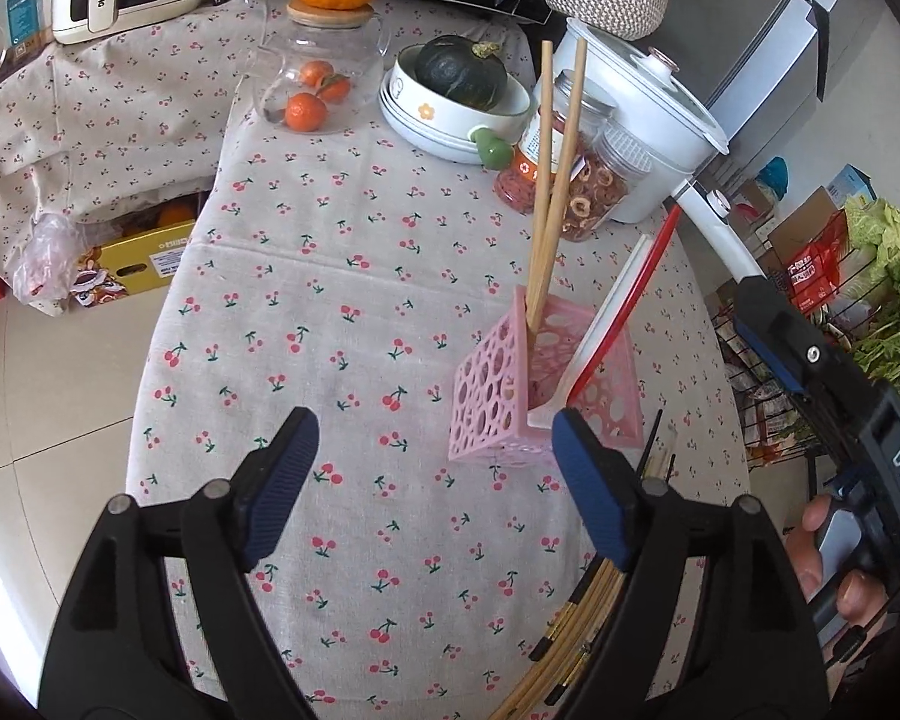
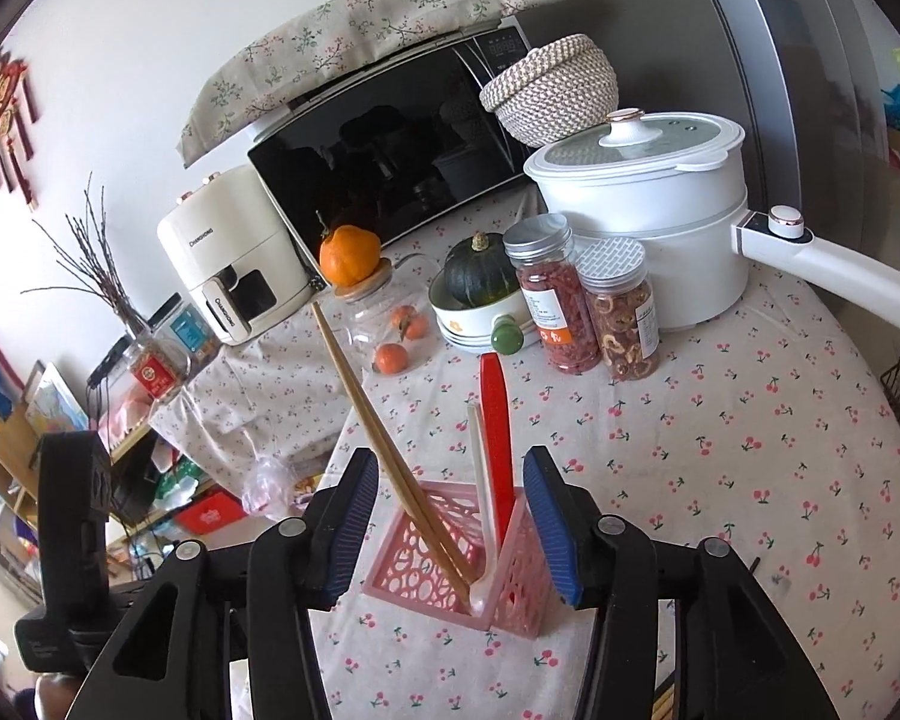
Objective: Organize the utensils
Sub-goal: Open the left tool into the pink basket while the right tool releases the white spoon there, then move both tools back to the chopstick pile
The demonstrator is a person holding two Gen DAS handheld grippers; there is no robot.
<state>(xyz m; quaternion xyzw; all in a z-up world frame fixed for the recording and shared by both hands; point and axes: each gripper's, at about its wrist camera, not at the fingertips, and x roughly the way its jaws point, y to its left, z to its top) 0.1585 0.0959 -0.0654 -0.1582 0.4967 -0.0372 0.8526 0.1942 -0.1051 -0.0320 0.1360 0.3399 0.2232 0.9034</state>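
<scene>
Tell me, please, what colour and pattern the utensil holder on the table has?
Pink, perforated with round cut-out holes; the utensil holder shows best in the left wrist view.

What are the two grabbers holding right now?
Nothing. The left gripper and the right gripper are both open and empty. The chopsticks and spoons already stand in the pink holder.

pink holder [image 1: 498,396]: upright | chopsticks [image 1: 549,180], white spoon [image 1: 594,336], red utensil [image 1: 630,294]: leaning inside | loose chopsticks [image 1: 576,618]: apparently flat on table
</scene>
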